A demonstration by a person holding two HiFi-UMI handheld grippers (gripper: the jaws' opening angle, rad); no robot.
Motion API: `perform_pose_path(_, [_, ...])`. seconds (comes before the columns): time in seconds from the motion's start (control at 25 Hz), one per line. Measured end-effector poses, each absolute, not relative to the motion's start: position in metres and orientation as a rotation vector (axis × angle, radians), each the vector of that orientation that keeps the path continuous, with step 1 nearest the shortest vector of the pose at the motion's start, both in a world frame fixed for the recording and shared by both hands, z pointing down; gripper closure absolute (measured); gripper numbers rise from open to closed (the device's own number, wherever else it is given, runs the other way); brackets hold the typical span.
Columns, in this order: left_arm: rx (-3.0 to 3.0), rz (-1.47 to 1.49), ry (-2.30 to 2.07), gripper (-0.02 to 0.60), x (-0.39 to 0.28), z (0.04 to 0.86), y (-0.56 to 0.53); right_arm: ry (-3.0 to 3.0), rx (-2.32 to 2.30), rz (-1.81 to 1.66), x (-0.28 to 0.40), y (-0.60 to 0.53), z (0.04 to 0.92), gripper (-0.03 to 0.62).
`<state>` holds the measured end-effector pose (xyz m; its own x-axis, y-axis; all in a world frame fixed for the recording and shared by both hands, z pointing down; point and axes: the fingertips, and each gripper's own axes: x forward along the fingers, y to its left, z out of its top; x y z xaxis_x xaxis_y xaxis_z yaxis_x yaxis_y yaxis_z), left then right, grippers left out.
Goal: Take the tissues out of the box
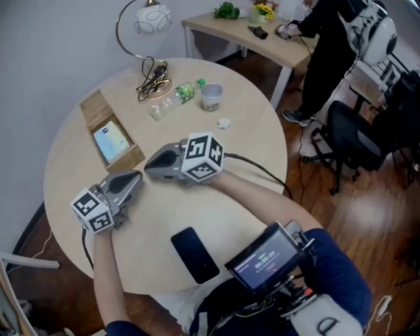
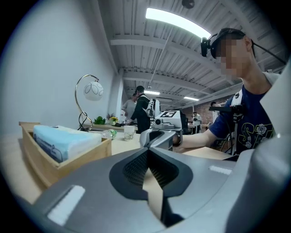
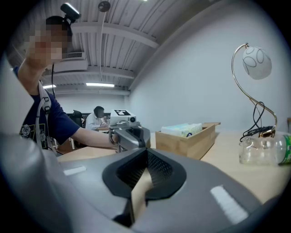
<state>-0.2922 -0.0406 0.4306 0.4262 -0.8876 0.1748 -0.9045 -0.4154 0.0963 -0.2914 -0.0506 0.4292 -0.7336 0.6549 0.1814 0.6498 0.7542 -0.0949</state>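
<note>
Tissues: blue-and-white soft pack (image 1: 111, 142), flat in the near half of the wooden box (image 1: 90, 105), on the left part of the round table (image 1: 249, 125). Both gripper views show its top above the box walls.
Left gripper (image 1: 133, 179): jaws together, nothing between them. The tip is near the box's near end, and I can't tell whether it touches.
Right gripper (image 1: 151, 165): jaws closed and empty. The tip is just beside the box's near corner, facing the left gripper.
Progress: looks not started, since the pack sits in the box.
Handling: probably light and squashy, not fragile. The wrap looks like plastic, so likely slick. The box looks light too and may slide or lift along with the pack.
Where to grip: the part of the pack standing above the walls. Pinch across its short width near one end, deep enough to catch the tissues and not just the wrap. Jaws must open first.
Helper: the other gripper could press down on a box wall.
Risk: wrap slips out, or box gets dragged.
Other things: lamp (image 1: 149, 20), bottle (image 1: 176, 97), cup (image 1: 211, 97) and phone (image 1: 195, 254), all apart from the box.
</note>
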Motion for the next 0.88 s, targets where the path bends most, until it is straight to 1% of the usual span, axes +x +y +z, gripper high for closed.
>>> perform_pose_path(0.16, [2.462,0.127,-1.673,0.577,-0.304,0.426,-0.062,-2.767,-1.055,0.020,-0.281,-0.059,0.423,0.586])
perform_pose_path(0.4, [2.419,0.146,-1.705,0.577,-0.314,0.425,-0.033,-2.770,-1.063,0.034,-0.284,-0.055,0.421,0.586])
perform_pose_path(0.64, [2.391,0.130,-1.730,0.577,-0.329,0.430,-0.033,-2.773,-1.018,0.029,-0.289,-0.064,0.424,0.586])
perform_pose_path(0.88, [2.341,0.117,-1.803,0.577,-0.334,0.427,-0.013,-2.765,-1.052,0.034,-0.296,-0.051,0.423,0.586])
